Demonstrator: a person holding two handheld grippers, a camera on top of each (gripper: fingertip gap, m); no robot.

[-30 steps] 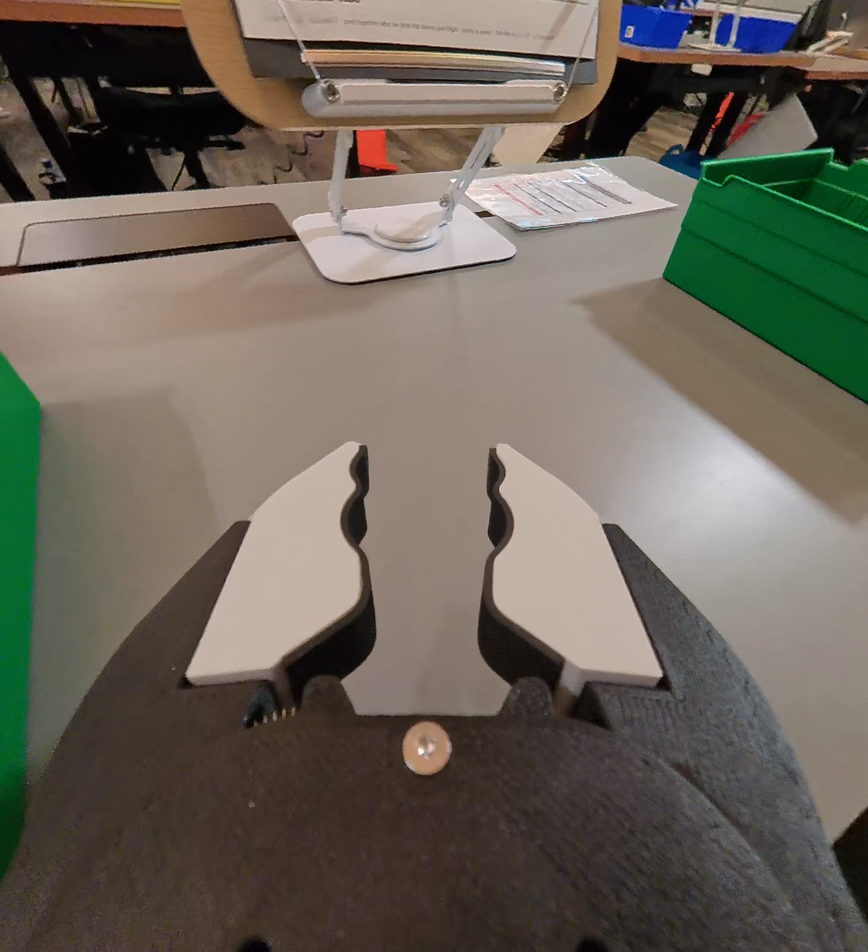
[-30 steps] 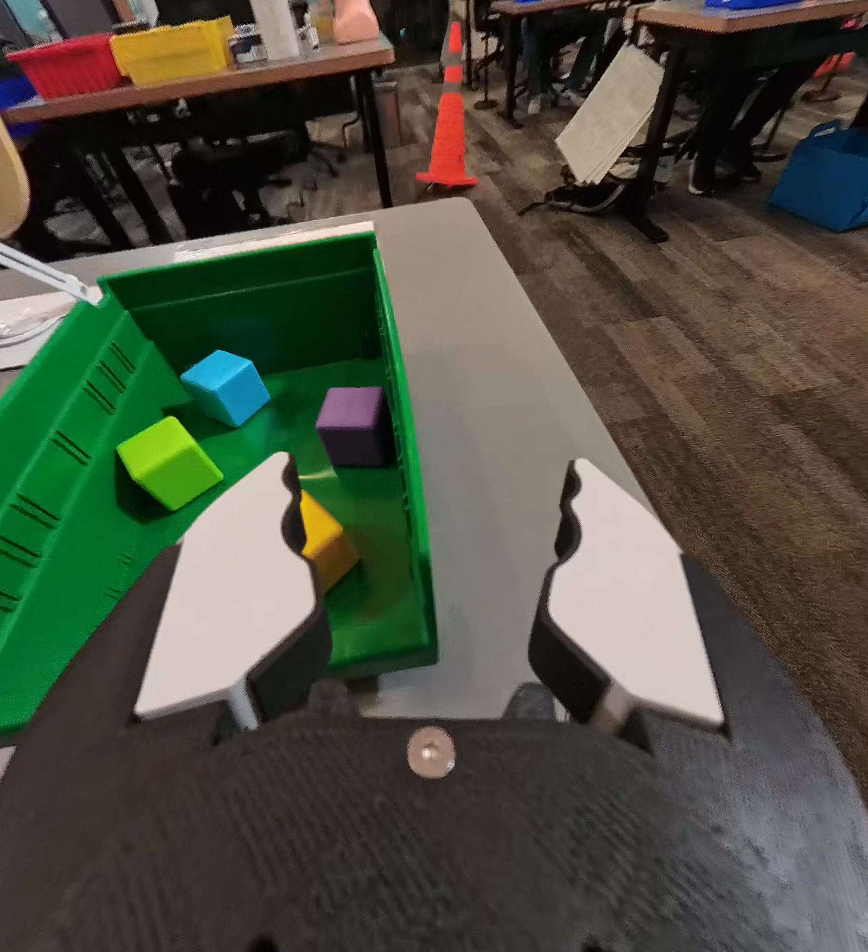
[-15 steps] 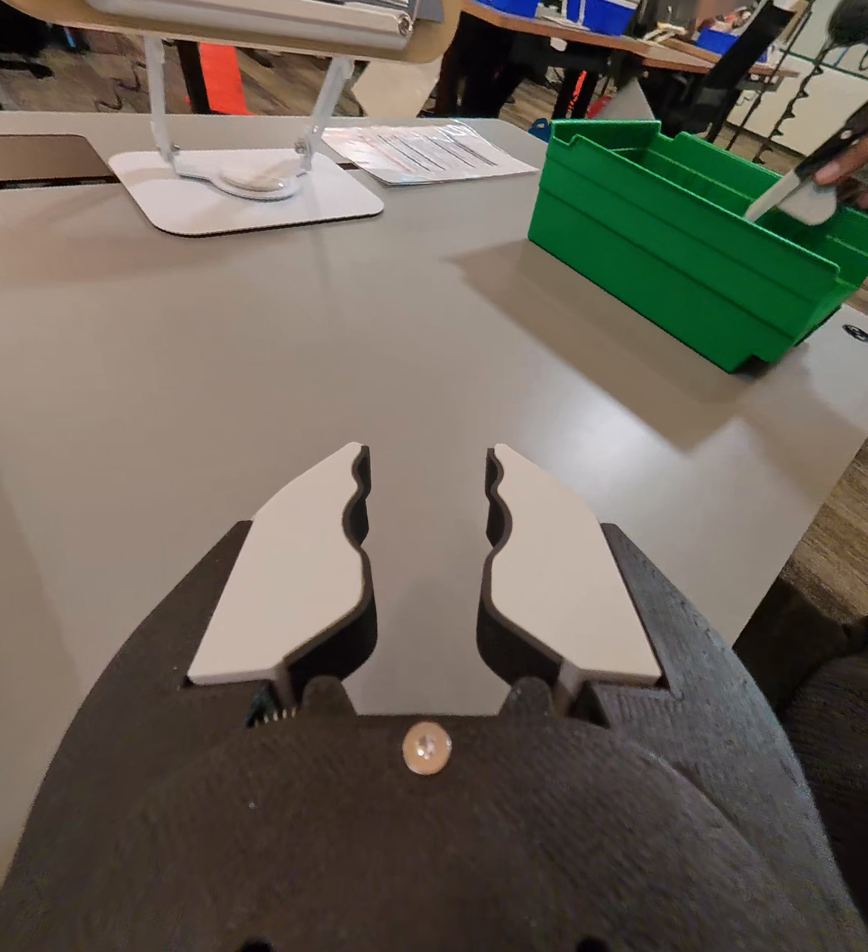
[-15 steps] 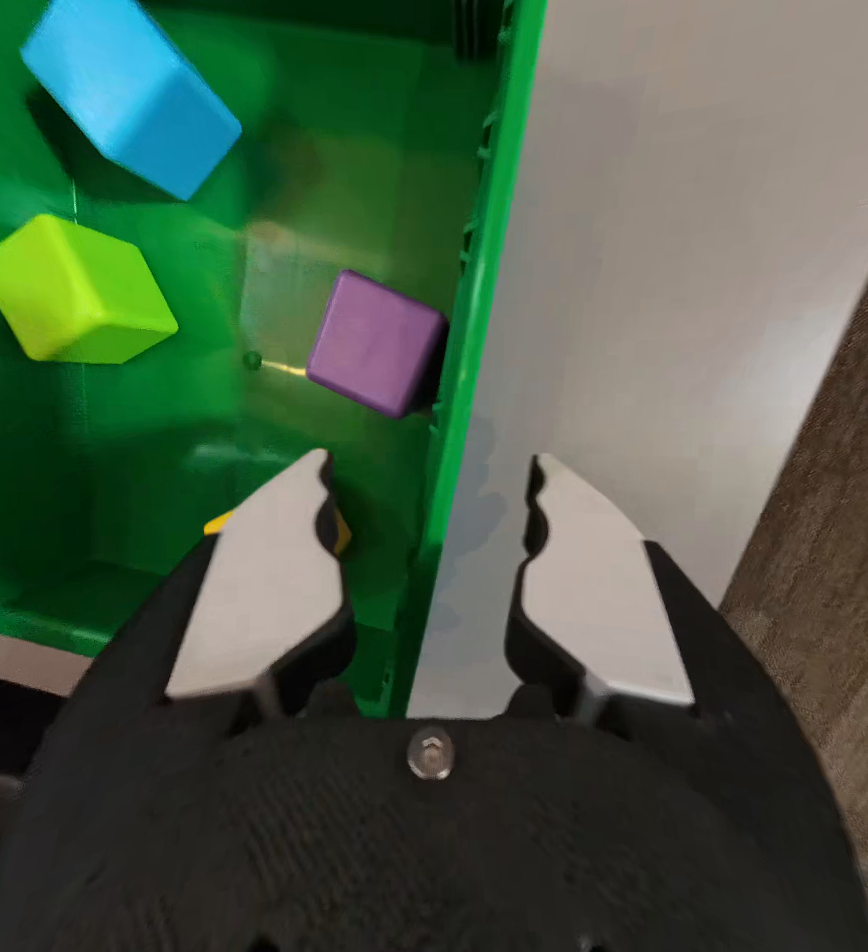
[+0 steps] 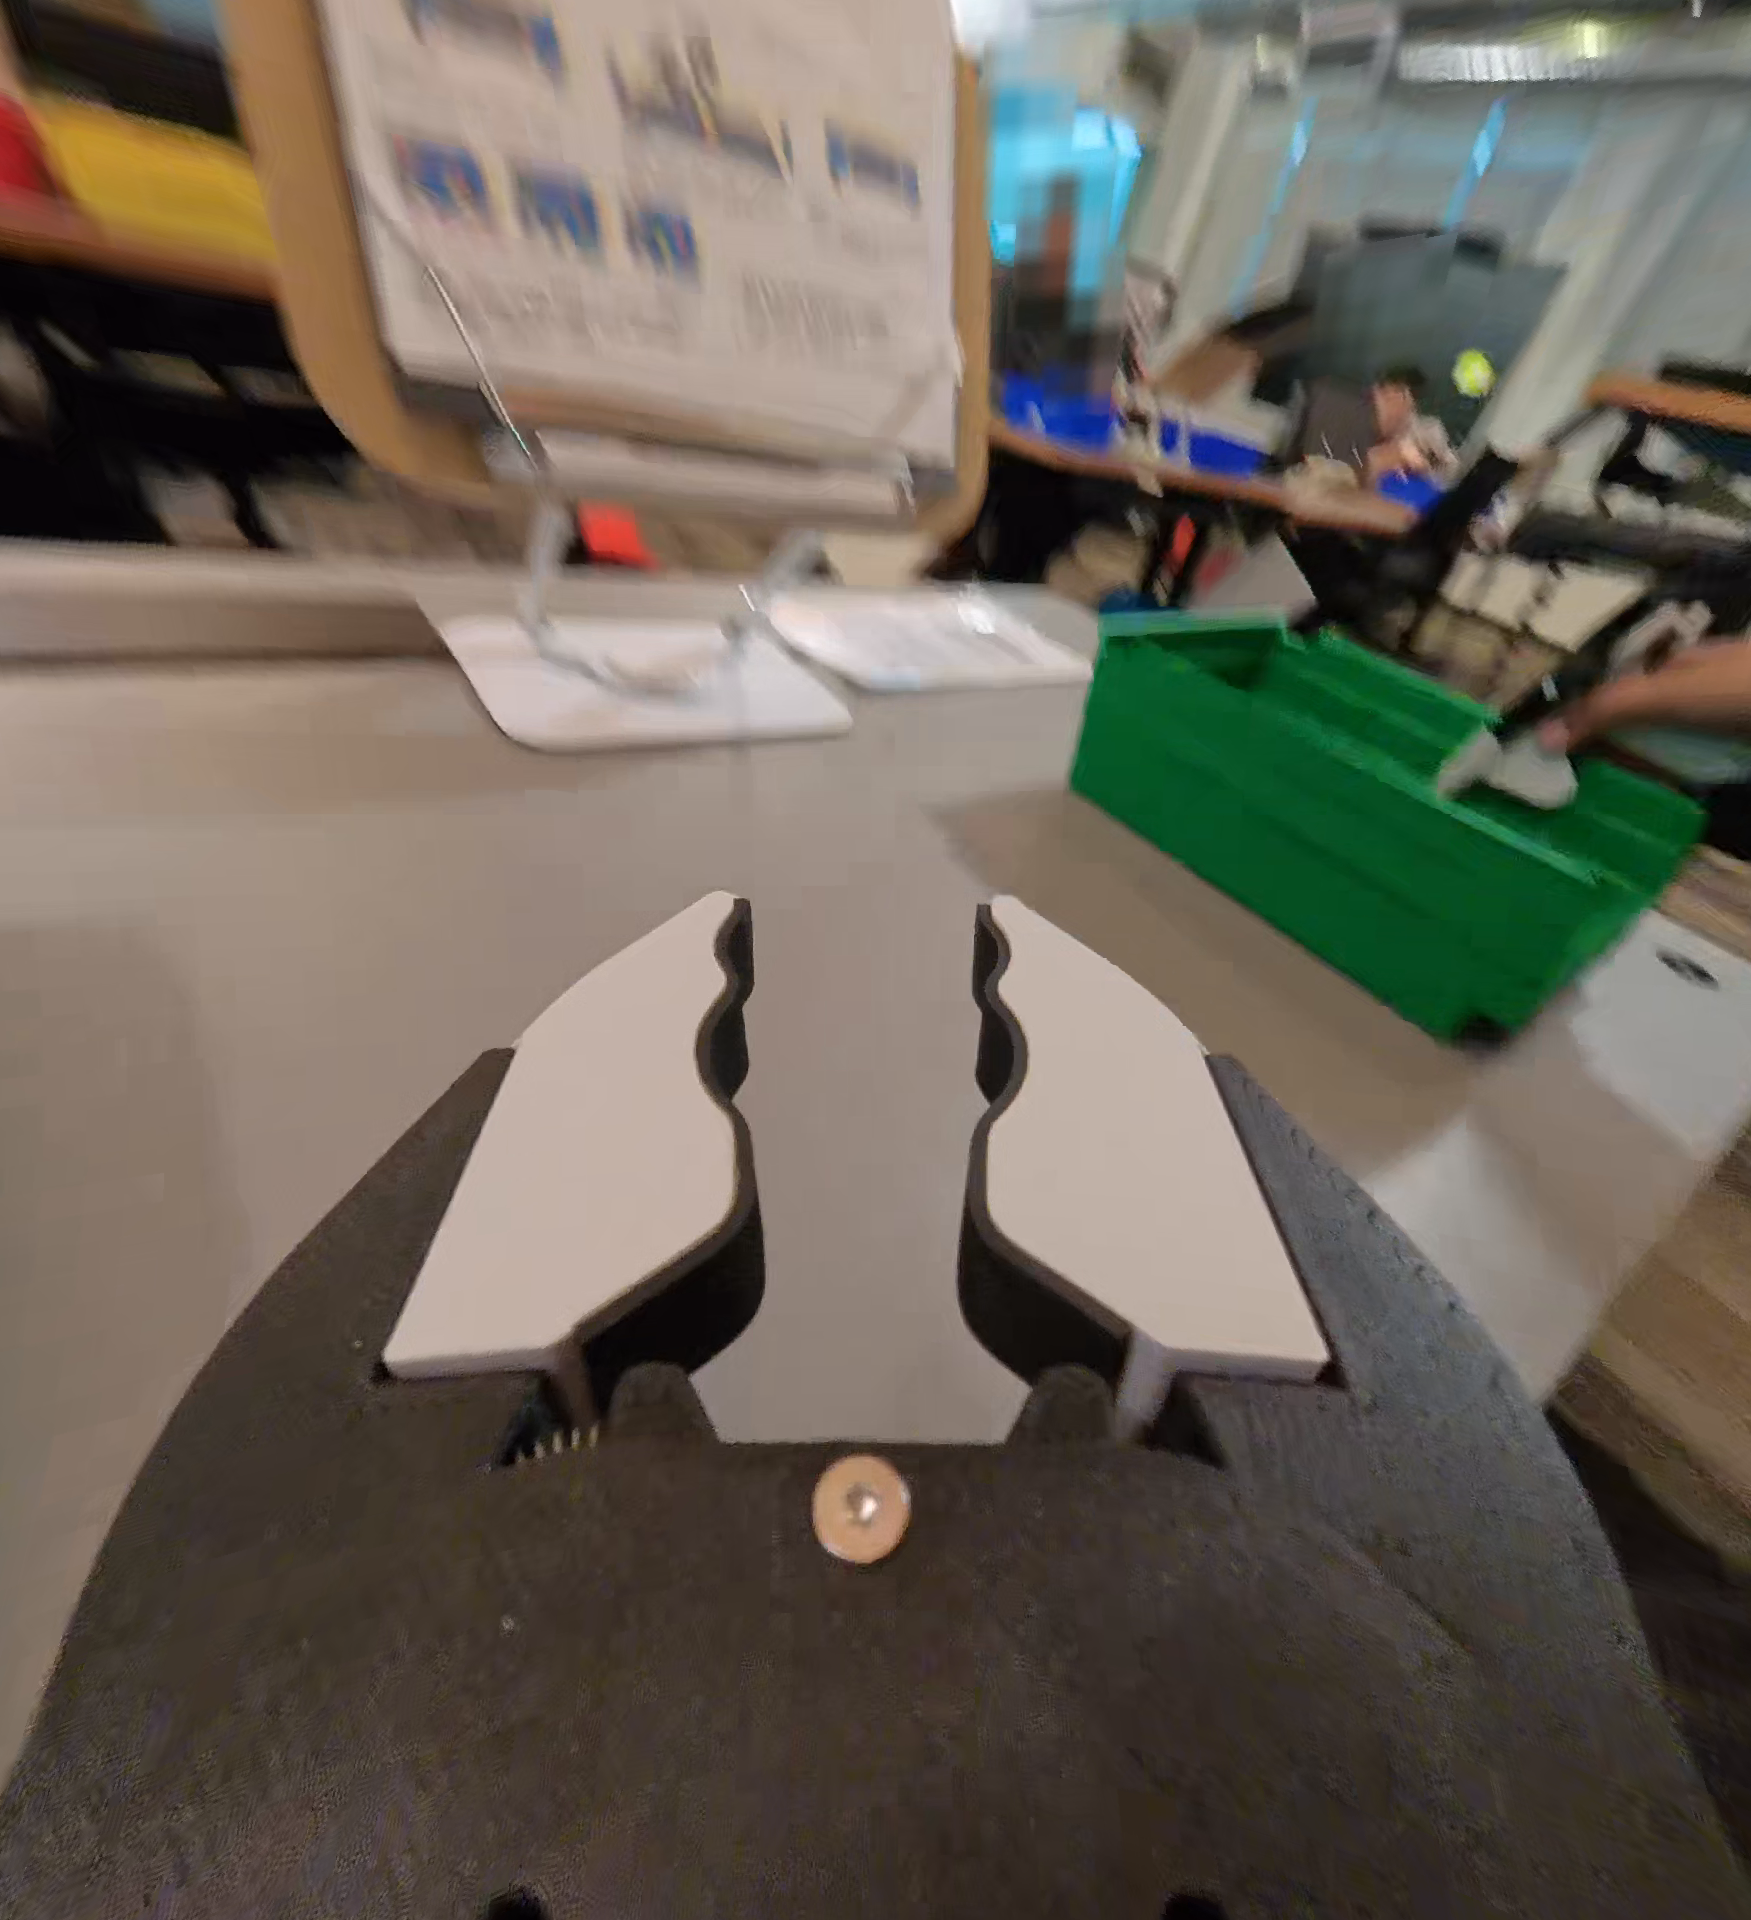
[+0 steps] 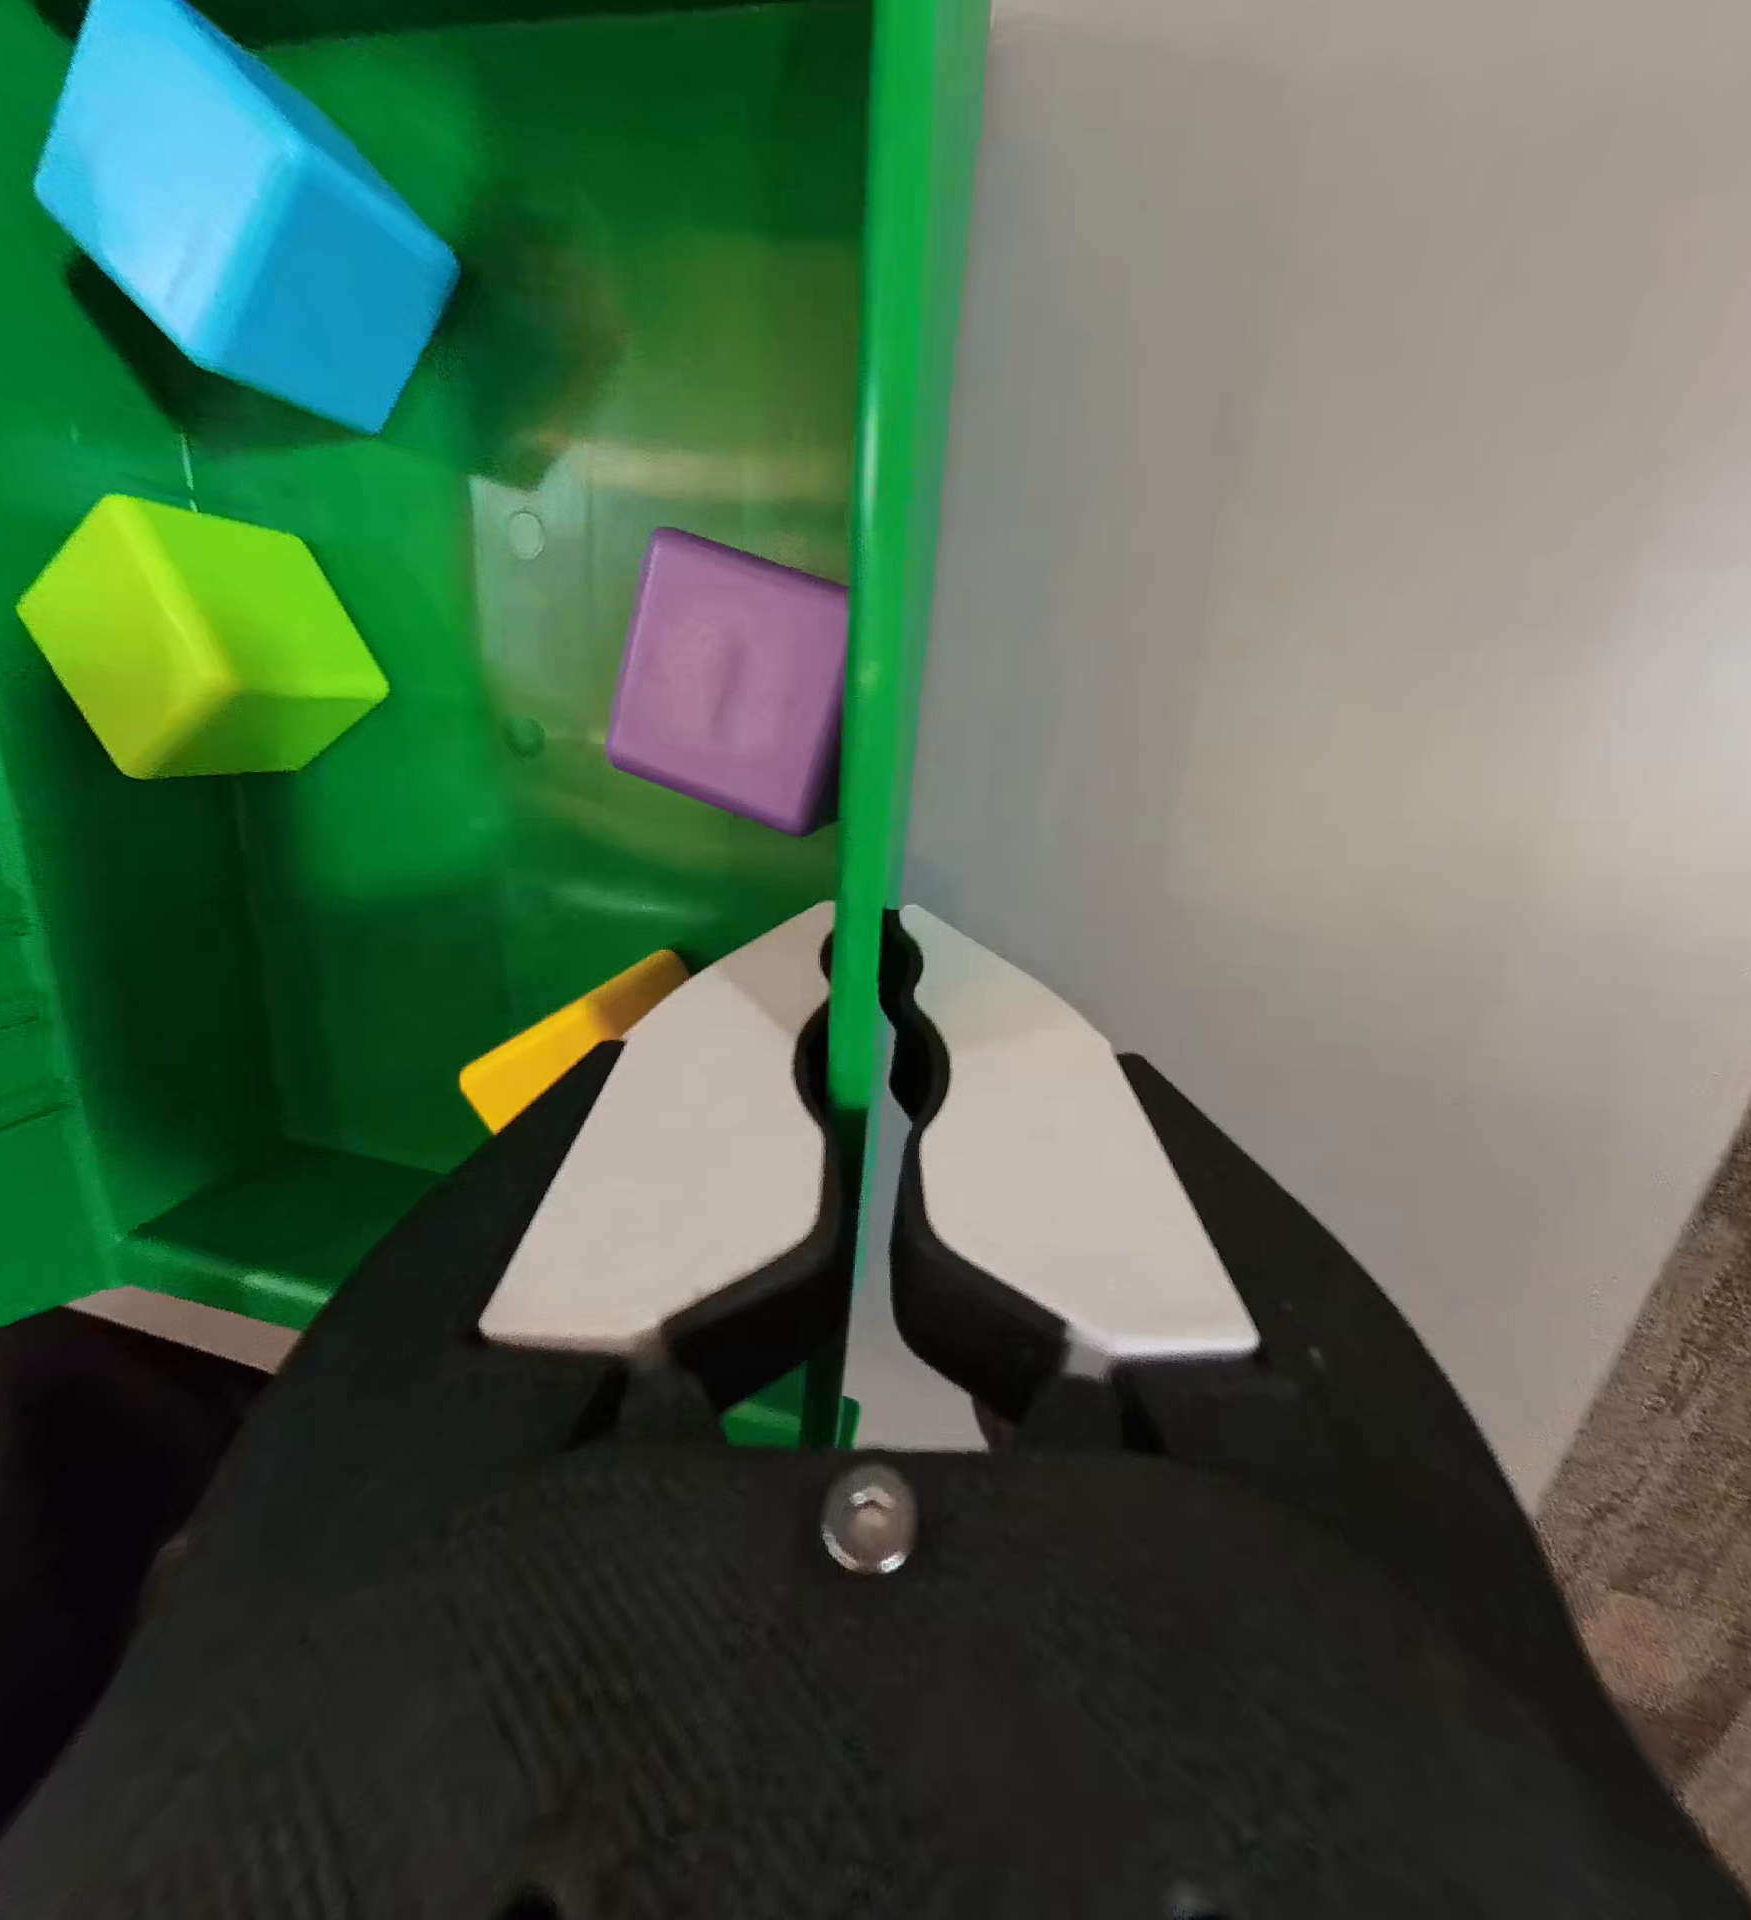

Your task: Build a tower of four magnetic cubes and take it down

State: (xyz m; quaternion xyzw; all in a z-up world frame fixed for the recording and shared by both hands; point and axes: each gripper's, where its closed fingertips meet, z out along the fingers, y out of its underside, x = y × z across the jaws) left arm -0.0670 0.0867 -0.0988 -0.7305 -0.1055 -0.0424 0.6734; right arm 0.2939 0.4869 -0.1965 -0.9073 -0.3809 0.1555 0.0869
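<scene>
My right gripper [image 6: 863, 920] is clamped on the right-hand wall of the green bin [image 6: 886, 520], one finger inside and one outside, and that thin wall runs straight away from me up the middle of the right wrist view, so the bin's long axis lies along my line of sight. Inside, the purple cube [image 6: 731, 681] sits tight against that same wall just ahead of my fingertips; the yellow block [image 6: 564, 1044] is half hidden under my inner finger; the lime-green cube [image 6: 196, 639] sits toward the opposite wall, and the blue cube [image 6: 237, 213] is farther back, tilted on an edge. Outside the wall there's bare grey table [image 6: 1370, 623], then its edge and the wood-look floor [image 6: 1723, 1455] at right. My left gripper [image 5: 860, 909] hangs over the table [image 5: 227, 883] with its fingers a narrow gap apart, nothing between them. From the left wrist view the green bin [image 5: 1349, 831] lies off to the right, angled with its near end toward the table's corner, and I see my right gripper [image 5: 1510, 769] on its far rim, a hand [image 5: 1681, 696] behind it. Straight ahead, well apart from my fingers, a document stand [image 5: 642, 665] holds a printed sheet [image 5: 663, 208], with a plastic-sleeved paper [image 5: 923, 644] just beside its base. The background is motion-blurred.
</scene>
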